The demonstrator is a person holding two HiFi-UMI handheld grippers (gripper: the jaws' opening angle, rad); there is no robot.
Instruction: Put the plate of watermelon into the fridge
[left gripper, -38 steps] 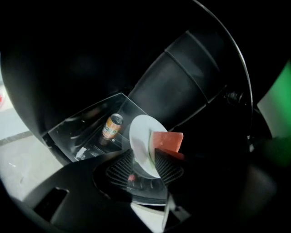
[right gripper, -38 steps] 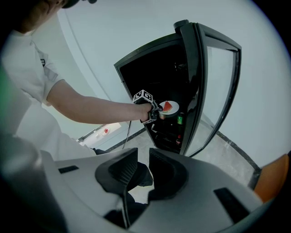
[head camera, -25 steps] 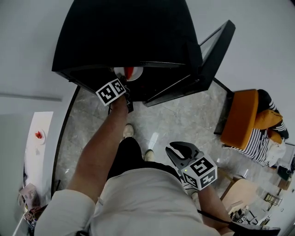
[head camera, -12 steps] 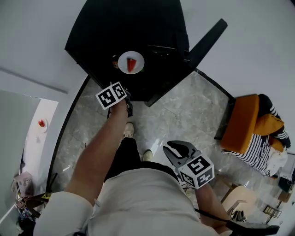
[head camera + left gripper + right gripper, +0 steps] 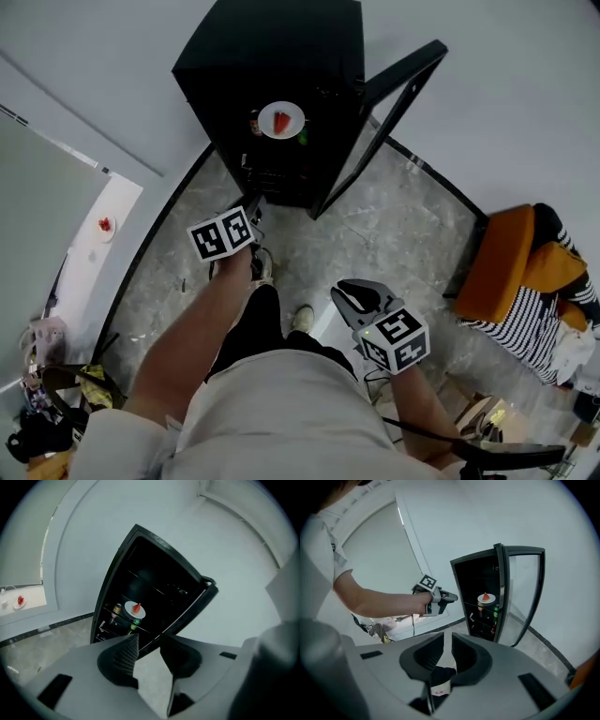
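The white plate with a red watermelon wedge [image 5: 281, 120] rests on a shelf inside the black fridge [image 5: 281, 56], whose glass door [image 5: 389, 112] stands open to the right. In the left gripper view the plate [image 5: 135, 610] sits well beyond my jaws. My left gripper [image 5: 255, 210] is outside the fridge, below its opening, open and empty [image 5: 149, 644]. My right gripper [image 5: 359, 298] hangs low near the person's waist; its jaws [image 5: 447, 641] stand almost together with nothing between them. The right gripper view also shows the plate [image 5: 486, 598] and the left gripper [image 5: 451, 596].
Bottles and cans [image 5: 117, 611] stand on the fridge shelves near the plate. A second small plate with something red [image 5: 105, 225] lies on a white counter at the left. An orange chair [image 5: 502, 262] with striped cloth [image 5: 534, 309] is at the right. Grey tiled floor [image 5: 394, 234] lies before the fridge.
The left gripper has drawn back out of the fridge, away from the plate, which stays on the shelf. The person has stepped back, so the fridge looks smaller. The right gripper barely moved.
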